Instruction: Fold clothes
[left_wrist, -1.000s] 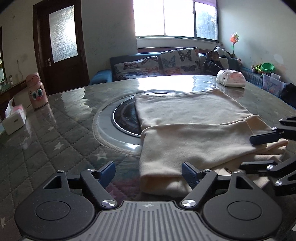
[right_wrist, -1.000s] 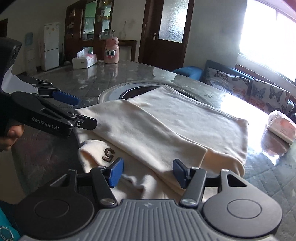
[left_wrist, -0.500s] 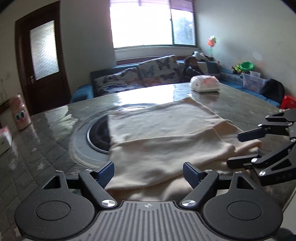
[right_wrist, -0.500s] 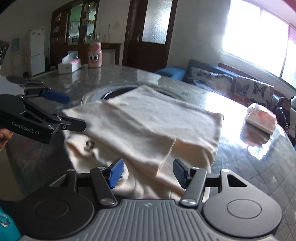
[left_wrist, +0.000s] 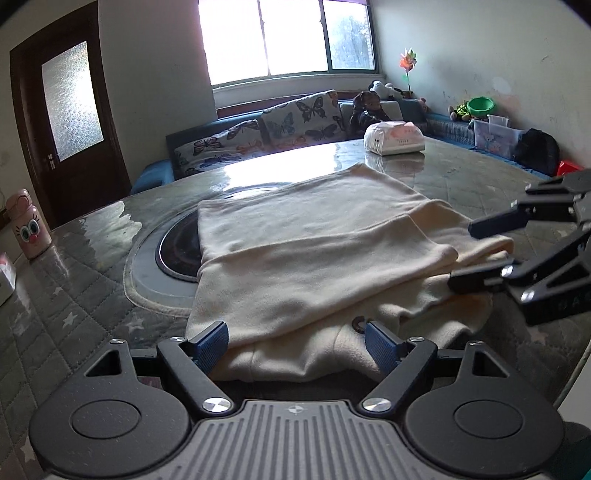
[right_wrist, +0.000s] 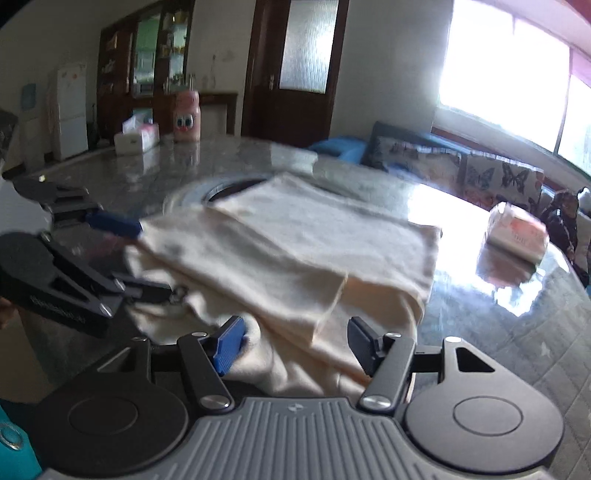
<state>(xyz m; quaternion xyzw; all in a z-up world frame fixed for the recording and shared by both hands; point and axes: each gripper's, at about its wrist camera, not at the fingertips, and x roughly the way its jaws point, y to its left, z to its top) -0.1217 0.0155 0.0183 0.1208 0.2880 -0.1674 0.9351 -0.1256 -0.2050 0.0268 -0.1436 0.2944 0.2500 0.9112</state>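
Bright window (left_wrist: 280, 37) ahead of me; butterfly-print sofa (left_wrist: 258, 129) beneath it, dark glass-panelled door (left_wrist: 70, 103) left, white fridge (right_wrist: 70, 110) beyond.

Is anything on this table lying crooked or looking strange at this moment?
Only the cream garment: its near edge is bunched and uneven where the folded layers overlap, between the open left gripper and right gripper. Nothing looks spilled or damaged.
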